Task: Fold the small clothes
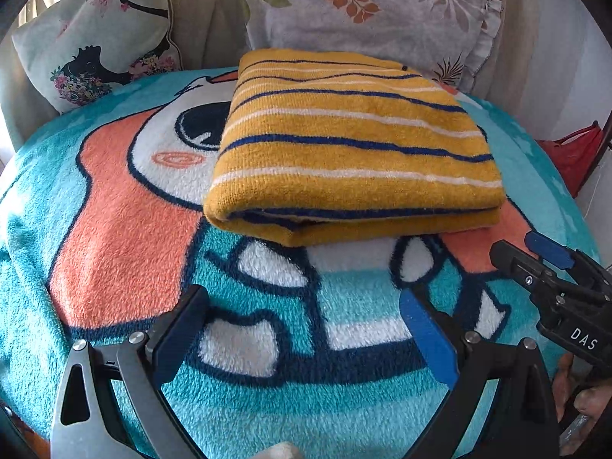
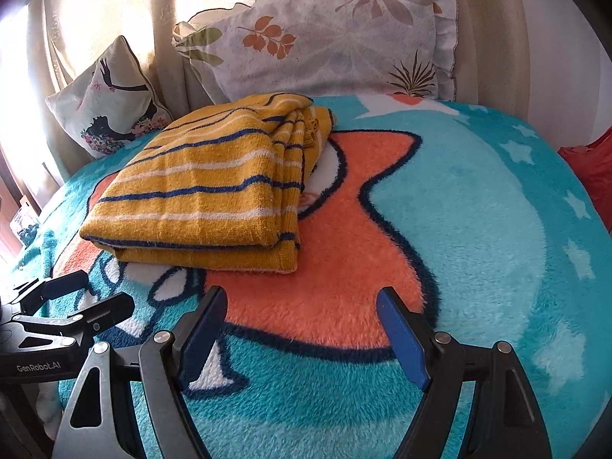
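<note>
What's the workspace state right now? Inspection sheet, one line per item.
Surface: fleece cartoon blanket, teal, orange and white.
Job's things: yellow striped garment folded into a layered stack, lying flat on the blanket.
Clutter: red item at the right edge, unclear what.
Grippers: left gripper and right gripper both above the blanket, short of the garment, jaws open and empty.
Cables: nothing seen.
Surroundings: leaf-print pillow and silhouette-print cushion behind the garment; beige curtain.
</note>
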A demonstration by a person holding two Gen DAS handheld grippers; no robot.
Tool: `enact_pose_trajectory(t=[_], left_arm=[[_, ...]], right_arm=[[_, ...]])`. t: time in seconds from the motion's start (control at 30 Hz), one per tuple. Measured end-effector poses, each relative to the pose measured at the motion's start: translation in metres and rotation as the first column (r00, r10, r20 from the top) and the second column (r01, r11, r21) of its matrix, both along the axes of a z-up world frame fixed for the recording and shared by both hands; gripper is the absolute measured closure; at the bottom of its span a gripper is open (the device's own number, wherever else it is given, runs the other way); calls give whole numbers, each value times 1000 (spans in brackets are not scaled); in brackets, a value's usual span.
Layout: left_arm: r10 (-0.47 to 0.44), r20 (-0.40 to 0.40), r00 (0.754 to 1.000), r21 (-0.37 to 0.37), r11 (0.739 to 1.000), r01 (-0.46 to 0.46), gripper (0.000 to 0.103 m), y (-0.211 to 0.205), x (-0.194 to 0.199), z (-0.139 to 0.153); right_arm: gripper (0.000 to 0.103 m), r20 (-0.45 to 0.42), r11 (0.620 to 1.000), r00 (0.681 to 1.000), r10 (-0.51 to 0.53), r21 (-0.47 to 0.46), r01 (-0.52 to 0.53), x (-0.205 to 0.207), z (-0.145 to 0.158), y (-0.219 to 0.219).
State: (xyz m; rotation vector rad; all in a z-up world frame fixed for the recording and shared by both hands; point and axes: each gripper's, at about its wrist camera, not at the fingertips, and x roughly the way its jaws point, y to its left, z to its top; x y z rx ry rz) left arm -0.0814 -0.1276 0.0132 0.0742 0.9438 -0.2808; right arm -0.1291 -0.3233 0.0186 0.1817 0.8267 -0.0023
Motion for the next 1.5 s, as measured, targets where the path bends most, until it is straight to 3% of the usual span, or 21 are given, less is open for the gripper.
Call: enact_pose_trajectory(t=[0.27,1.5], left_arm=[[-29,26,999,48,998,28,0,-10,2,-6],[-71,23,997,32,997,70,0,-7,5,-5]], right_arm=[[17,-13,1000,1000,-11,-3,11,3,-2,1],[13,-47,995,998,-45,-93,41,7,-4,10]])
